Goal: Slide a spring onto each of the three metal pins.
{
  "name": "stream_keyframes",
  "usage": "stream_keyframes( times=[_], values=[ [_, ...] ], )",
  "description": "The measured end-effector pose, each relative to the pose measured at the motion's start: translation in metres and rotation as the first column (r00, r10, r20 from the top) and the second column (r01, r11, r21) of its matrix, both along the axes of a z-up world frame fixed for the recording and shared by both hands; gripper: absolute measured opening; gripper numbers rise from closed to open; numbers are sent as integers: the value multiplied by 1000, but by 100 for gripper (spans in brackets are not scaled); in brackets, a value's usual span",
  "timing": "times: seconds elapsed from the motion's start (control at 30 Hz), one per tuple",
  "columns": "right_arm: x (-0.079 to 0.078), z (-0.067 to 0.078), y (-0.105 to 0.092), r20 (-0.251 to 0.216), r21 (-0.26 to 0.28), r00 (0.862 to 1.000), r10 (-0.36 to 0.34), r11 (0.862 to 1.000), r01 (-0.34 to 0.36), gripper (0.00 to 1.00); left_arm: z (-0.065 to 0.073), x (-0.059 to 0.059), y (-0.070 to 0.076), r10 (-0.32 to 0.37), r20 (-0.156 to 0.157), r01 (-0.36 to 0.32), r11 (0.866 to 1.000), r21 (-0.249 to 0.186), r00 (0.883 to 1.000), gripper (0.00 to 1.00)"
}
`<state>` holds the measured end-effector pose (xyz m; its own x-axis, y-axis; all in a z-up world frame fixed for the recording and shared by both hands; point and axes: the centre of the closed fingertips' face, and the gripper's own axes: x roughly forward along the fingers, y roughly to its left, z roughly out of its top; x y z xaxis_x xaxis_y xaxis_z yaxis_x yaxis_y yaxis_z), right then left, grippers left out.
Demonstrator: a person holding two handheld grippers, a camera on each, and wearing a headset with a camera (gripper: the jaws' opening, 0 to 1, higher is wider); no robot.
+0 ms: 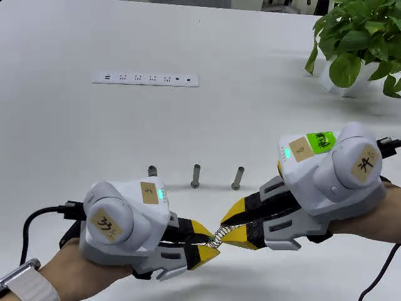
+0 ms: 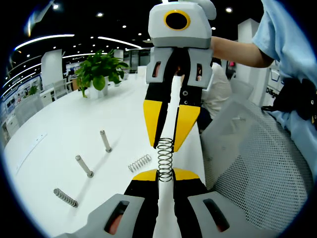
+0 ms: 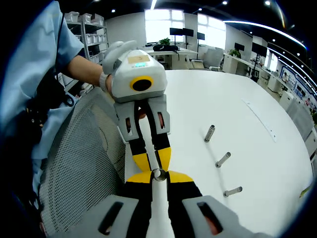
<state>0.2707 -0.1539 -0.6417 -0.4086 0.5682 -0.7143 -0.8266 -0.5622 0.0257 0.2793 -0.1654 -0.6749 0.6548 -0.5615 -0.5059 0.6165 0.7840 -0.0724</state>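
Note:
Three metal pins stand in a row on the white table: the left pin (image 1: 152,170) wears a spring, while the middle pin (image 1: 196,175) and the right pin (image 1: 238,178) are bare. In front of them a spring (image 1: 216,237) is held in the air between both grippers. My left gripper (image 1: 210,246) is shut on one end and my right gripper (image 1: 227,227) is shut on the other. In the left gripper view the held spring (image 2: 165,158) runs from the left gripper (image 2: 165,174) up into the opposing tips, and another loose spring (image 2: 140,163) lies on the table. The right gripper (image 3: 158,174) shows the spring end-on.
A white power strip (image 1: 145,79) lies far back on the table. A potted plant (image 1: 357,37) stands at the back right corner. The table's near edge is just below the grippers, with a mesh chair (image 2: 247,158) beyond it.

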Motion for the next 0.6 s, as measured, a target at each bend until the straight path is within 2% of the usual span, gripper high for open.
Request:
stream_keyframes(
  times=[0.33,0.4,0.43,0.5,0.6],
  values=[
    [1,2,-1,21,-6,999,40,999,-40,12,3,0,-1,-11,11,11,1000,8,1000,9],
    [0,4,-2,7,-12,999,54,998,-54,16,5,0,-2,-14,20,14,1000,7,1000,9],
    [0,6,0,10,-12,998,57,998,-57,22,6,0,-3,-21,26,21,1000,6,999,9],
    [1,8,0,44,-28,994,99,995,-98,21,7,1,-4,-26,31,26,1000,7,999,9],
    [-2,5,-2,45,-79,990,137,988,-133,20,8,2,-5,-30,38,30,1000,4,999,9]
  ],
)
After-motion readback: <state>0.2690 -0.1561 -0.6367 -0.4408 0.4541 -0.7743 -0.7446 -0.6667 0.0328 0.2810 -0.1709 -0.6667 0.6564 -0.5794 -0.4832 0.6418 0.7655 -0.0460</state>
